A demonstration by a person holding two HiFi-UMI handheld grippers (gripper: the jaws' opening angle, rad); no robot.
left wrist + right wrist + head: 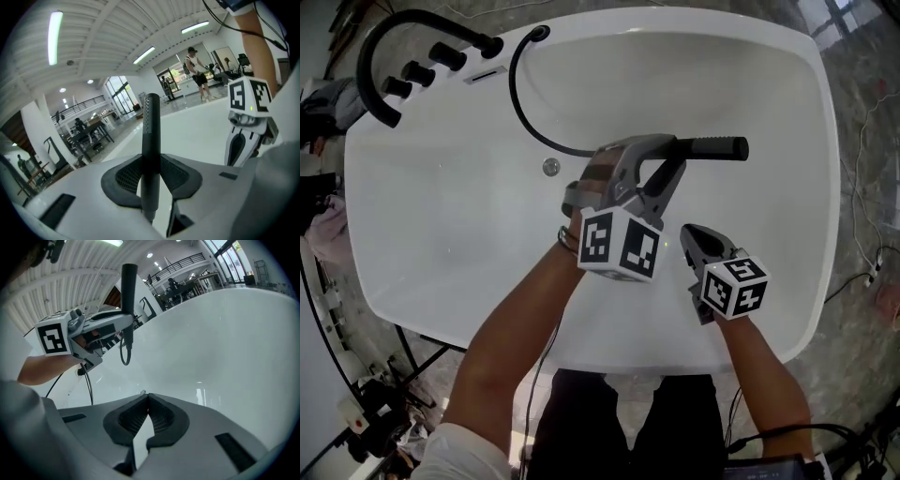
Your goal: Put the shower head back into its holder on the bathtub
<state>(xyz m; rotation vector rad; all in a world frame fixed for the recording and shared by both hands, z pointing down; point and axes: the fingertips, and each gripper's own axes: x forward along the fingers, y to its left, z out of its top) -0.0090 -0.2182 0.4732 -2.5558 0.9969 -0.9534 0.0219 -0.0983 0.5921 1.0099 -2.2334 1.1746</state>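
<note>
The left gripper [667, 157] has its jaws clamped on the black shower head [712, 147], the ribbed pads [126, 176] pressing on either side of the slim handle, which stands up between them in the left gripper view. The right gripper [692, 232] has its jaws pressed together at the tips with nothing between them, only a narrow gap lower down behind the tips.

Below both grippers lies the white bathtub [750, 94], filling most of the head view. On its rim at the upper left stands a black tap fitting [389, 42], a curved pipe with three round knobs beside it. A black hose [525, 112] leaves the rim just right of the fitting, curves down into the tub and runs under the left gripper. The shower head is held level above the middle of the tub, well apart from the tap fitting, its free end pointing to the right in the head view. The right gripper hangs just beside it, nearer the person, not touching it. A small round drain [550, 167] sits in the tub floor just left of the left gripper
</note>
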